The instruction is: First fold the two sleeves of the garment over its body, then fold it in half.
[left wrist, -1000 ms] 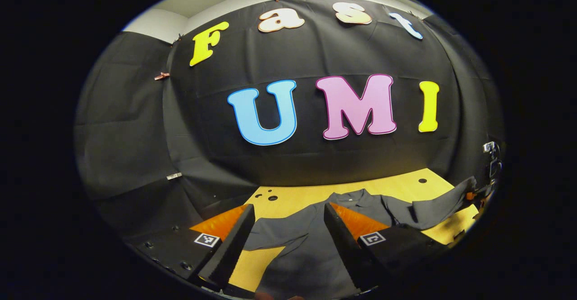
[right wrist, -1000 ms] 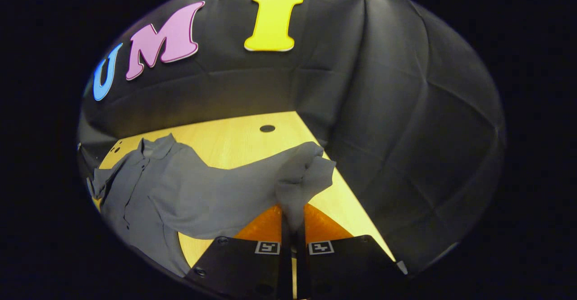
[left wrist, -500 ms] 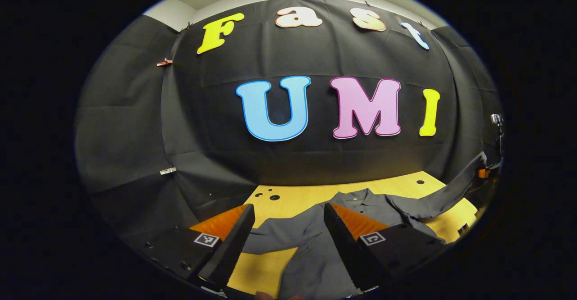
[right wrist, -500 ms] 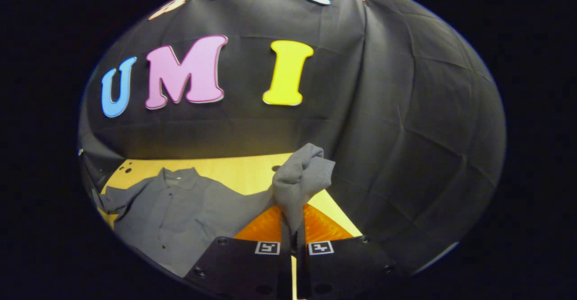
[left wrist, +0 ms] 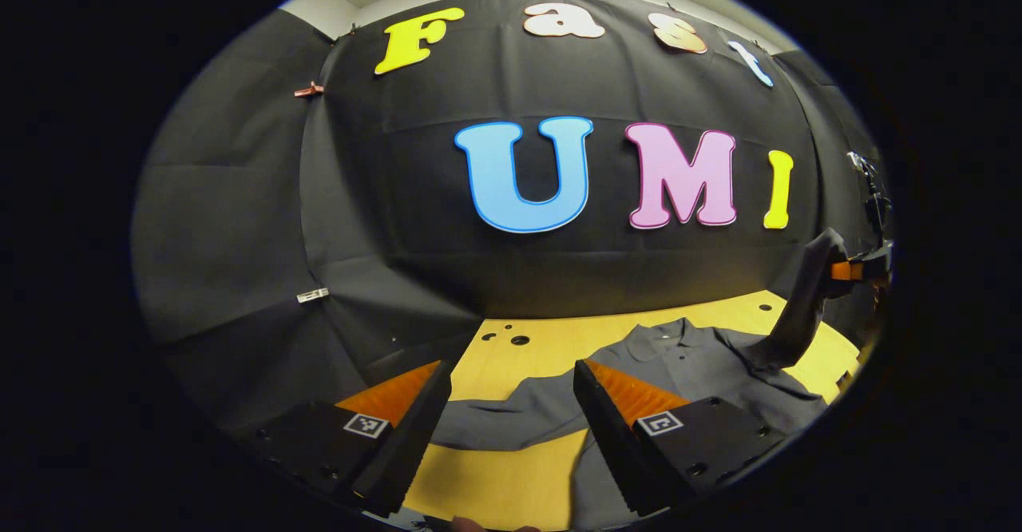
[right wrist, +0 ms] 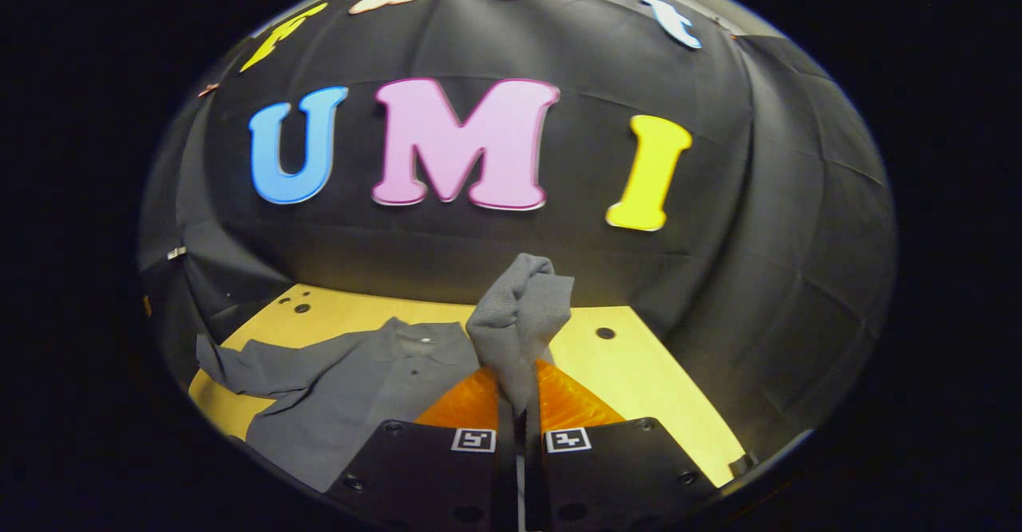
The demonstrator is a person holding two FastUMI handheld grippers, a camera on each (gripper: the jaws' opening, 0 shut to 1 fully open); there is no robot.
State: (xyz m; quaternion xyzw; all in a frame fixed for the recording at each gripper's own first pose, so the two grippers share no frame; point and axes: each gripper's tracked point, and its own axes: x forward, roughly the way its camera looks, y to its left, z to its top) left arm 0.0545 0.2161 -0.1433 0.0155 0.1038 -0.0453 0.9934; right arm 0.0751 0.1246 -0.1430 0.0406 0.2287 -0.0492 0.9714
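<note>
1. Left gripper view. The left gripper (left wrist: 505, 412) hangs above the near part of the table (left wrist: 559, 339), its fingers spread wide apart with nothing between them. Beyond and between the fingers lies the grey garment (left wrist: 687, 360), flat on the table, collar toward the far wall; one sleeve (left wrist: 503, 428) stretches across the gap between the fingers. Bare wood shows ahead of the left finger and below the sleeve, leaving open room there. Far right, the right gripper (left wrist: 842, 270) holds the other sleeve (left wrist: 798, 312) lifted off the table, near the table's right edge.

2. Right gripper view. The right gripper (right wrist: 517, 404) has its fingers closed together, clamped on the raised sleeve (right wrist: 520, 316), which bunches up just ahead of the fingertips. The garment's body (right wrist: 359, 380) lies ahead and to the left, its far sleeve reaching toward the table's left edge. Bare table (right wrist: 647, 380) lies to the right, up to the black cloth wall (right wrist: 798, 276), which closes the table's back and right side.
</note>
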